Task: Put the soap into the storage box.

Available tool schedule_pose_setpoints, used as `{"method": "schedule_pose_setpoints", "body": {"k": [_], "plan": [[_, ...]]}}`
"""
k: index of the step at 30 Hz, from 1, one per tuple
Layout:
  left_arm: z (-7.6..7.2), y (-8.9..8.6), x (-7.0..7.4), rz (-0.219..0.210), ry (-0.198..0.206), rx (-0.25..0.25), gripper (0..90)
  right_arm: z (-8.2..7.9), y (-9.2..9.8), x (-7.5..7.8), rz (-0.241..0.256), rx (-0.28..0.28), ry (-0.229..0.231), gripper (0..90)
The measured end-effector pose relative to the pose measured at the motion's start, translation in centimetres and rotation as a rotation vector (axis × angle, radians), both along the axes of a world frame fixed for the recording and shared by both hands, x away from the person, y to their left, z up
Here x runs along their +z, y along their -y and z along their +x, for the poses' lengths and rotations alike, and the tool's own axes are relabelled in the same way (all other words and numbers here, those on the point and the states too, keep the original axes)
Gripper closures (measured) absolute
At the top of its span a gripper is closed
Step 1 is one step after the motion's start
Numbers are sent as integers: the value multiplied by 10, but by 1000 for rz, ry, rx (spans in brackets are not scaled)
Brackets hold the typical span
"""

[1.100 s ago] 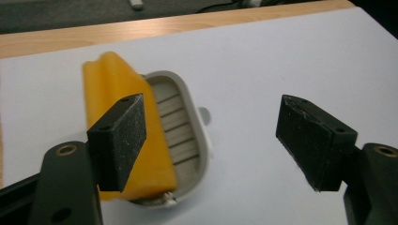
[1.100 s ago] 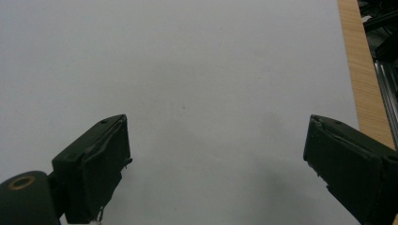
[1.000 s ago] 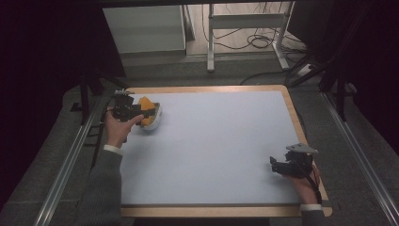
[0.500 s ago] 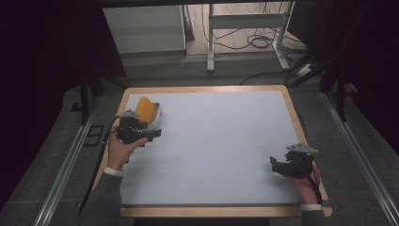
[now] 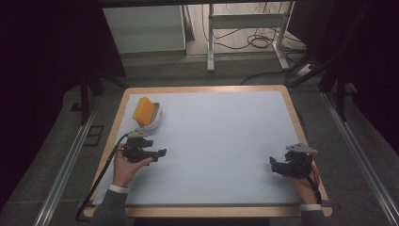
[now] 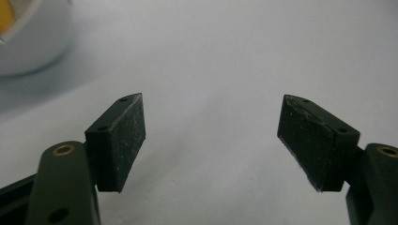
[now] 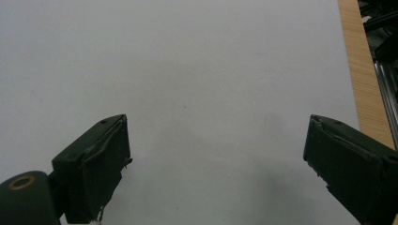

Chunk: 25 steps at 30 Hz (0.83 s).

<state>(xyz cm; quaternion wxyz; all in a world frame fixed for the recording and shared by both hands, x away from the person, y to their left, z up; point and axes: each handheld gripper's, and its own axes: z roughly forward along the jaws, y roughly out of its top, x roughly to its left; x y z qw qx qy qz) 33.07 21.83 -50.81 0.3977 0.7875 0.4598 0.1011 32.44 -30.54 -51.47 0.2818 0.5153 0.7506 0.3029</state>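
Both black two-jaw grippers rest wide open and empty on the pale blue table mat (image 5: 216, 141): left gripper (image 5: 160, 153) near-left, right gripper (image 5: 273, 163) near-right. A white bowl (image 5: 153, 121) holding an orange block (image 5: 144, 111) sits far-left.

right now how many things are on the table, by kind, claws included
white bowl: 1
orange block standing in the bowl: 1
claws, left claw and right claw, both open and empty: 2
total: 4
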Motion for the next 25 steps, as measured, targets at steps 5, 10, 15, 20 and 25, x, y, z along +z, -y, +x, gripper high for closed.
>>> {"method": "schedule_pose_setpoints", "body": {"k": [5,10,15,20,25], "plan": [[-2,3,-9,21,-23,-9,234,0,-1,-1,-2,1,0,75],[-4,4,-12,20,-20,-4,237,0,-1,-1,-6,5,-1,75],[-4,5,-13,24,-21,-6,238,1,-2,-2,-6,6,-3,75],[-5,4,-13,30,-23,-6,235,0,-2,-1,-4,6,0,75],[-5,1,-14,34,-24,3,234,0,-2,0,-1,9,7,75]]}}
